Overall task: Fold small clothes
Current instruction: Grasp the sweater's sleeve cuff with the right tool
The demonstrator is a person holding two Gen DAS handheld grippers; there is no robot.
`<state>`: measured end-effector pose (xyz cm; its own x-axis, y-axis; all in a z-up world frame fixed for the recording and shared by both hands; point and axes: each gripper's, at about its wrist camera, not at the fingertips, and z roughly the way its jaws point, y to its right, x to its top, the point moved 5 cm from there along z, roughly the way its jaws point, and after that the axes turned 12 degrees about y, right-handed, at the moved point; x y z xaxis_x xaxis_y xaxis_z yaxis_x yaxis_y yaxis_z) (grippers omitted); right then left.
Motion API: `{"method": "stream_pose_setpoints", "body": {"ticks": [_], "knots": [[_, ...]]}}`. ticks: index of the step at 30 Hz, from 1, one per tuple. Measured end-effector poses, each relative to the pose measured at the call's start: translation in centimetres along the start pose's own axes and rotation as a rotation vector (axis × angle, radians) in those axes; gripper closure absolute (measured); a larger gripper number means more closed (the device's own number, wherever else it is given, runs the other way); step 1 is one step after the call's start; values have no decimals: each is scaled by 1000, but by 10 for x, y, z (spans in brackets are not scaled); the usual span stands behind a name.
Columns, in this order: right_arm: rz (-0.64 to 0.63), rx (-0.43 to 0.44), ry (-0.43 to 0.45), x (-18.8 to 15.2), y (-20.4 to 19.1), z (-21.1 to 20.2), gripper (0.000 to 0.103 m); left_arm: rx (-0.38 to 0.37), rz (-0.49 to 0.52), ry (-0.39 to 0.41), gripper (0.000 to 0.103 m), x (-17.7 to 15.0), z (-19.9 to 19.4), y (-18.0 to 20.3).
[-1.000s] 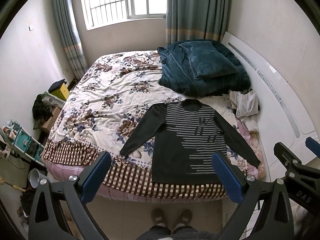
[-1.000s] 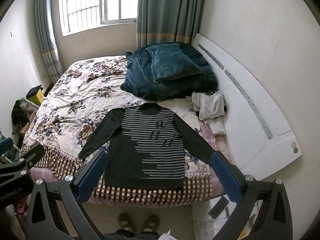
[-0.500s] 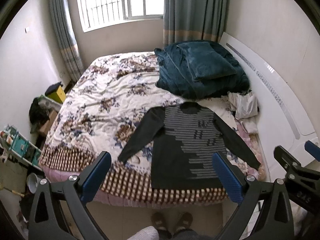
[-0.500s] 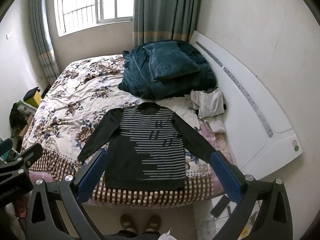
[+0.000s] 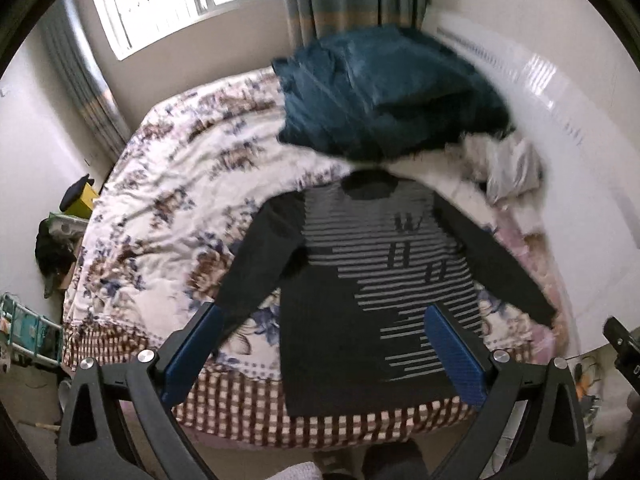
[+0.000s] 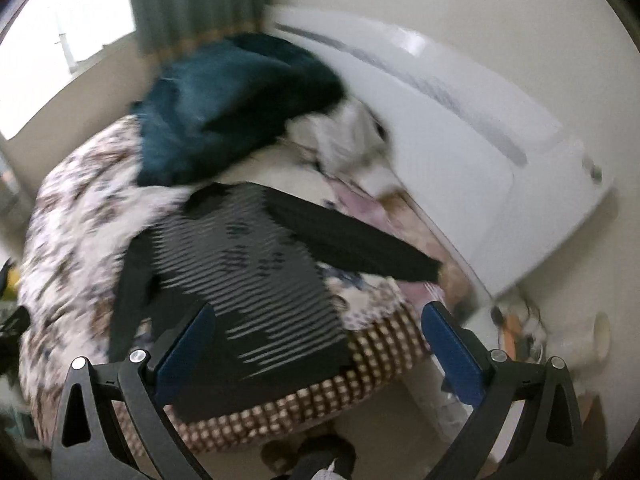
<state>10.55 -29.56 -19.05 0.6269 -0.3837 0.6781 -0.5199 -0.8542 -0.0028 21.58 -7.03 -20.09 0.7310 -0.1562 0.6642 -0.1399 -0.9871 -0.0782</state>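
The sweater [image 5: 372,280] lies flat at the bed's [image 5: 168,184] near edge, collar away. Both tools gape wide, empty; the right tool [image 6: 320,344] faces the right sleeve [image 6: 352,240], nearer it.

Left claw [image 5: 324,340], right claw [image 6: 320,340]: black frames, blue pads, silver screws.

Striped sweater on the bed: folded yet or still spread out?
Spread flat: the sweater lies face up, both sleeves angled outward, hem at the bed edge.

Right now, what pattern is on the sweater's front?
Dark sweater with grey horizontal stripes; clearest in the left wrist view.
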Motion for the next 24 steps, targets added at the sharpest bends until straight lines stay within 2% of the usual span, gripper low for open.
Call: {"method": "stream_pose_setpoints", "body": {"ticks": [2, 7, 9, 12, 15, 16, 17, 20, 24], "knots": [[55, -53, -58, -15, 26, 59, 0, 14, 19, -58, 0, -11, 45, 19], [276, -104, -213, -62, 100, 217, 0, 84, 15, -213, 0, -49, 157, 52], [369, -99, -238, -85, 131, 281, 0, 88, -1, -283, 0, -70, 204, 63], [480, -156, -254, -119, 171, 349, 1, 110, -9, -374, 0, -96, 263, 76], [635, -190, -303, -155, 209, 417, 13, 144, -32, -483, 0, -124, 318, 86], [689, -181, -307, -163, 217, 431, 21, 135, -62, -502, 0, -132, 334, 90], [725, -172, -304, -167, 224, 441, 25, 140, -77, -512, 0, -139, 347, 93], [831, -174, -236, -179, 250, 478, 26, 170, -71, -528, 0, -154, 371, 101], [861, -206, -100, -173, 262, 501, 26, 185, -68, -516, 0, -158, 384, 107]]}}
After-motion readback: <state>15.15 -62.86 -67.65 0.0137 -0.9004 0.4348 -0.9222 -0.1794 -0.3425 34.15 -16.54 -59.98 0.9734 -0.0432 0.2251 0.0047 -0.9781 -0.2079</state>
